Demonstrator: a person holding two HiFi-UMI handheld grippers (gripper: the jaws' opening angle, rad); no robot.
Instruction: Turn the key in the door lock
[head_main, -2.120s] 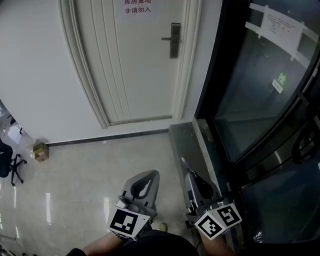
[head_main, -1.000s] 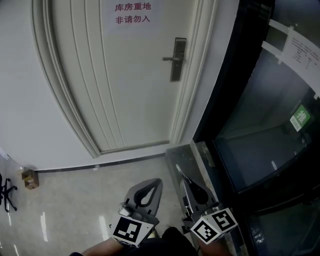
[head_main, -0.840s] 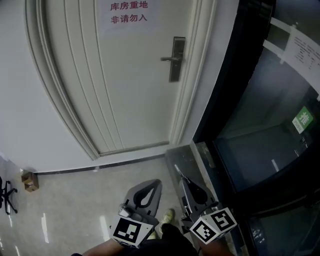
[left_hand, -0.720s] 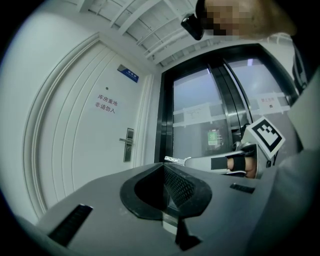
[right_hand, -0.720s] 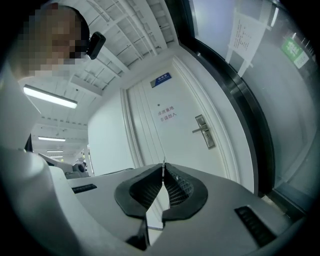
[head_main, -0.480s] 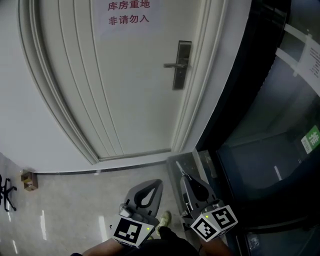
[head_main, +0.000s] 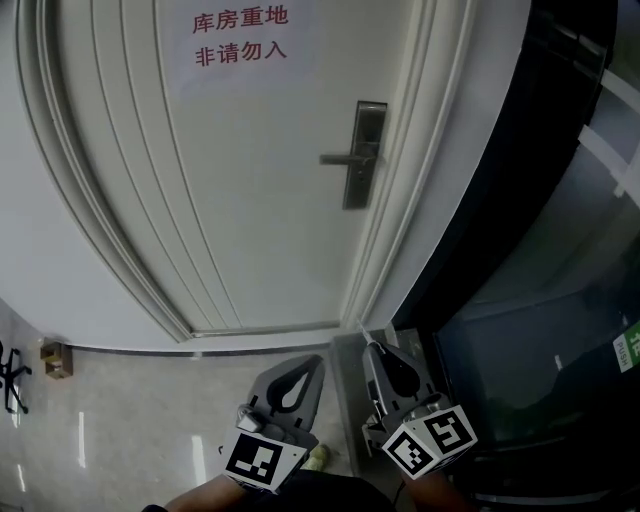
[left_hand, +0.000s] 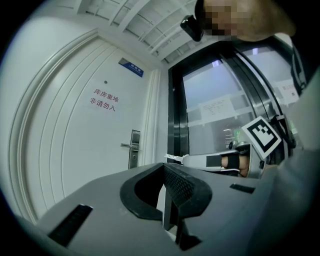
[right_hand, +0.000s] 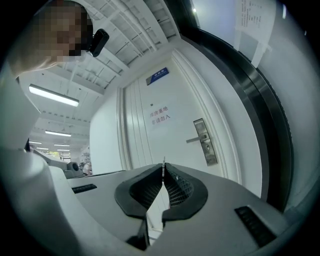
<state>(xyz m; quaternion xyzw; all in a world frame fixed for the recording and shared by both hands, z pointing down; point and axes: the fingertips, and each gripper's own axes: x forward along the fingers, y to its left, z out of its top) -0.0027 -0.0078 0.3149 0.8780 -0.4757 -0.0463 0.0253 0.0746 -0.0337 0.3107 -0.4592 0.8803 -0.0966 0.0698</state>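
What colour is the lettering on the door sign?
Red; the lettering shows best in the head view.

A notice with two rows of red characters hangs at the top of the head view. A small cardboard box sits on the glossy floor against the wall's foot, near black chair legs at the left edge. A pale shoe tip shows lower down. At the right stands dark glass with a green sticker. A blue plate is fixed high up, and a strip light glows on the ceiling.
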